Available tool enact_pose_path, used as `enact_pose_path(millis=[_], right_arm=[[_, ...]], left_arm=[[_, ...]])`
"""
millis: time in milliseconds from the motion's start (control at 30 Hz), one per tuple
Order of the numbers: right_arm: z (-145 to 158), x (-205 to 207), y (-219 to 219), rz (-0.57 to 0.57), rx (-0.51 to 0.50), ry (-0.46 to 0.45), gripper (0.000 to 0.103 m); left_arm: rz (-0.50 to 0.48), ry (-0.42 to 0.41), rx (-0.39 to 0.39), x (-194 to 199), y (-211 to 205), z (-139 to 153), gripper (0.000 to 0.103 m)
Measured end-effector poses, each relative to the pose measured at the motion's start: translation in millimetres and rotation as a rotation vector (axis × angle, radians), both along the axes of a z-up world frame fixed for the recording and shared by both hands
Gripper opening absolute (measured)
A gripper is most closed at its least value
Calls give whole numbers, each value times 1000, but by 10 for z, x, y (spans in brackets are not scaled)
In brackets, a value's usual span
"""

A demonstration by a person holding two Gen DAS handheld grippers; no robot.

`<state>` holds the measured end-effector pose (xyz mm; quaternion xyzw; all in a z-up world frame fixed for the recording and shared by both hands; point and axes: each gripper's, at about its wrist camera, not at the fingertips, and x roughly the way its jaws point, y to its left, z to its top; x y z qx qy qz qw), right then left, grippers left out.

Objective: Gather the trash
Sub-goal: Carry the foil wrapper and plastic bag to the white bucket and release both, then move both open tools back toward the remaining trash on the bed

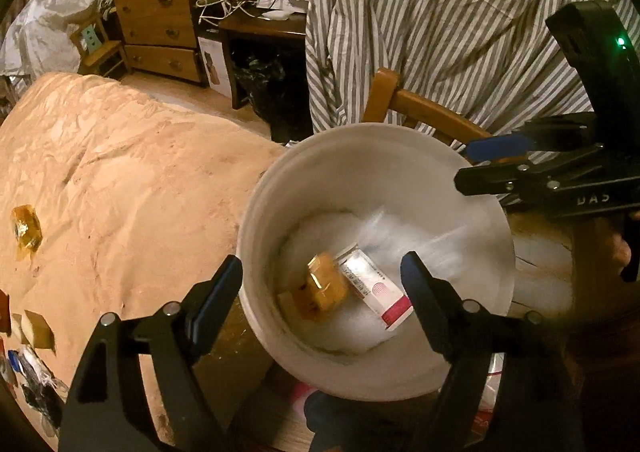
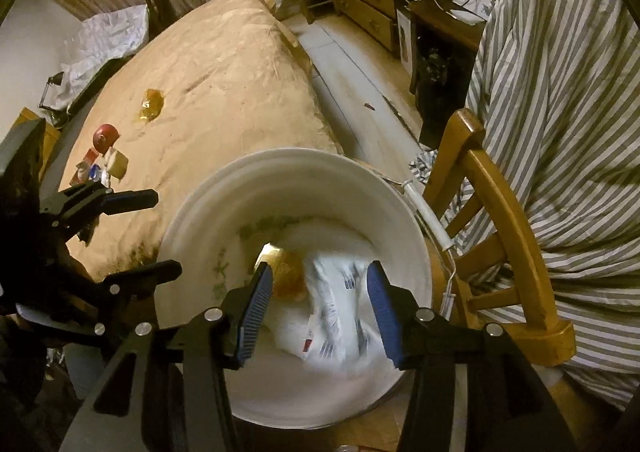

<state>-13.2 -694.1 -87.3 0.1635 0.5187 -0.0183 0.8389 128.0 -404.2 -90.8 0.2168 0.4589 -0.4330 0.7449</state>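
Observation:
A white bucket [image 1: 256,211] [image 2: 192,211] stands at the edge of a table covered in tan paper [image 1: 140,179]. In it lie a yellow wrapper [image 1: 326,284], a white and pink box [image 1: 376,292] and clear plastic. My left gripper [image 1: 322,264] hangs open over the bucket's mouth, nothing between its pads. My right gripper [image 2: 320,270] is open over it too; a blurred white wrapper with blue print [image 2: 336,312] lies below its pads, beside an amber wrapper [image 2: 290,276]. Each gripper shows in the other's view [image 1: 476,163] [image 2: 160,232].
On the table lie an amber wrapper [image 1: 26,230] [image 2: 152,105], a red item [image 2: 105,136], a cardboard piece [image 2: 118,163] and other scraps at its near left. A wooden chair [image 2: 512,211] draped in striped cloth [image 2: 560,91] stands right of the bucket. A dresser [image 1: 160,11] is behind.

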Motion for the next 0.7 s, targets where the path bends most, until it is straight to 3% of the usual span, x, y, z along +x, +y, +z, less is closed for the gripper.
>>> enact_pose_path(millis=[400, 567, 700], right_arm=[[50, -38, 83, 1, 21, -37, 51], [242, -91, 304, 32, 12, -129, 51], [389, -54, 756, 104, 14, -217, 55]], left_arm=[[15, -3, -10, -16, 123, 0, 78], [51, 4, -34, 8, 438, -35, 78], [113, 27, -47, 99, 816, -110, 78]])
